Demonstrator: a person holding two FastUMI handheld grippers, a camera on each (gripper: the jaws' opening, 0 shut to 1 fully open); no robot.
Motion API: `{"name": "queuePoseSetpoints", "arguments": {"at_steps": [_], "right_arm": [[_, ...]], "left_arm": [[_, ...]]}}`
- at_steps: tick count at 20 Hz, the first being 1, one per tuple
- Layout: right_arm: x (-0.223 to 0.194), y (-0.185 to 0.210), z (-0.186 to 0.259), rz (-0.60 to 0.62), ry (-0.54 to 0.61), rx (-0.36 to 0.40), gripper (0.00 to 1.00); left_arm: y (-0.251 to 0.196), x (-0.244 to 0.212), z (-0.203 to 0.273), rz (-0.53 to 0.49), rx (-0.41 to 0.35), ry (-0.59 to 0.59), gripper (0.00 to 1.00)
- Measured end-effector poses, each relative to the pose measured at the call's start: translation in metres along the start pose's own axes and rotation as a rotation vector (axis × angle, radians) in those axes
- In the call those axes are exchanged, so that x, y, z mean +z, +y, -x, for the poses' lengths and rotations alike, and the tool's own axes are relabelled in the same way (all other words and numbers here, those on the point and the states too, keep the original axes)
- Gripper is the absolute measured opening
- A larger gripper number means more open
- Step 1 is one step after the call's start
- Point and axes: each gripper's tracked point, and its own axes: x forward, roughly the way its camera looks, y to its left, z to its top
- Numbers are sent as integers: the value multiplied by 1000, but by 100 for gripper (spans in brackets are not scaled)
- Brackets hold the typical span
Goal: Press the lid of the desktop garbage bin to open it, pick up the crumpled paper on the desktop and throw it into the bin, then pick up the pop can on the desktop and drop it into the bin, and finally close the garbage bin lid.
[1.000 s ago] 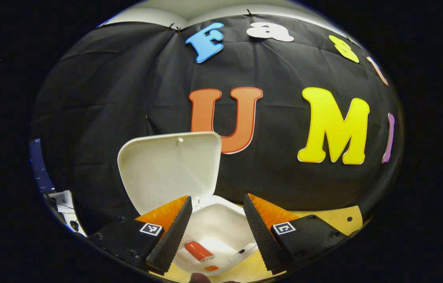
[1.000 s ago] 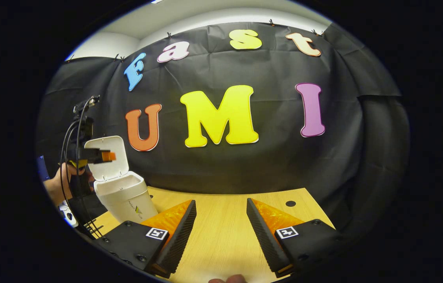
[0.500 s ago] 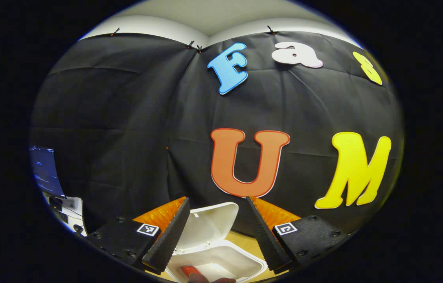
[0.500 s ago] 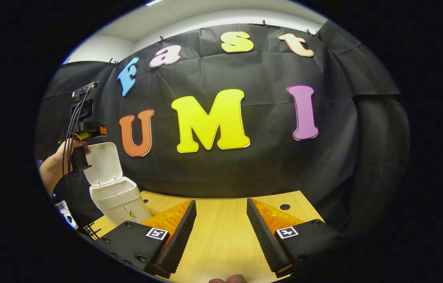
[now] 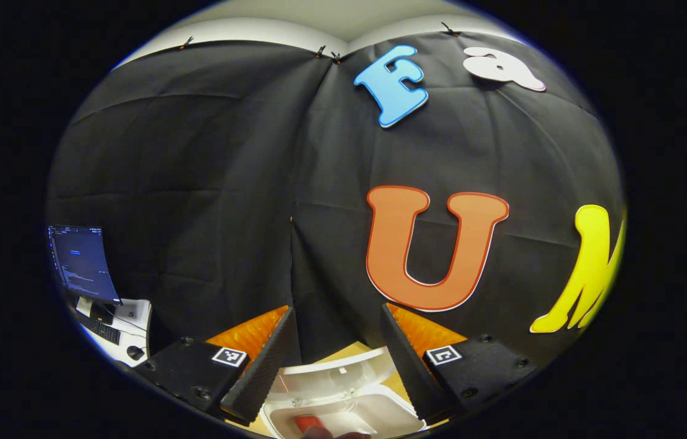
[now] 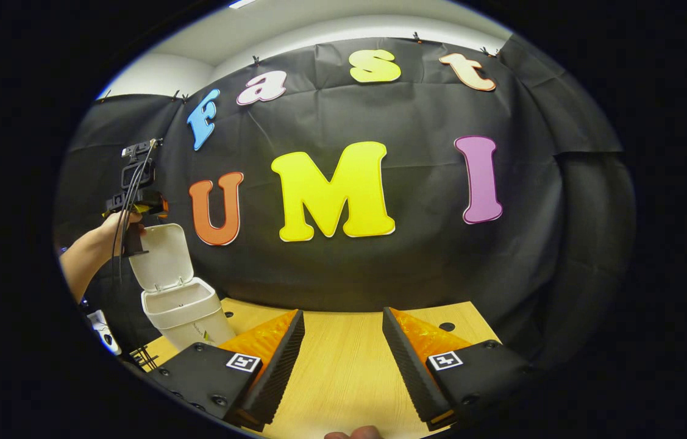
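Observation:
The white garbage bin (image 6: 188,317) stands at the table's left end with its lid (image 6: 160,256) raised upright. A hand (image 6: 108,231) holds my left gripper (image 6: 157,207) just above the lid's top edge. In the left gripper view, my left gripper (image 5: 337,360) is open and empty. Below it I see the lid (image 5: 343,371), the open bin (image 5: 380,414) and the red pop can (image 5: 309,422) lying inside. My right gripper (image 6: 343,360) hangs open and empty over the wooden table (image 6: 349,341), well right of the bin.
A monitor (image 5: 81,262), keyboard and mouse sit on a white desk (image 5: 130,314) outside the booth at the far left. The table has round holes (image 6: 447,327) near its back right corner. The black cloth wall runs close behind the bin.
My left gripper has risen from in front of the raised lid to above its top edge and swung left. The lid stays up. My right gripper has barely moved.

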Motion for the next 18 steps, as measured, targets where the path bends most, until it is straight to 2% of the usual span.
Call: {"name": "queuePoseSetpoints", "arguments": {"at_steps": [1,4,5,11,14,18], "right_arm": [[0,0,0,-1,1,0,84],[0,-1,1,-3,2,4,84],[-2,-1,1,-3,4,3,84],[-6,-1,7,7,1,18,84],[-2,1,14,36,-23,42,84],[-4,-1,25,57,-26,64,84]], "left_arm": [[1,-8,-1,7,14,31,91],[-6,-8,6,12,7,24,92],[-8,-11,9,0,11,29,96],[-26,-34,49,-25,-12,16,96],[-37,-58,71,-22,-25,17,95],[-46,-103,96,26,-13,77,93]]}}
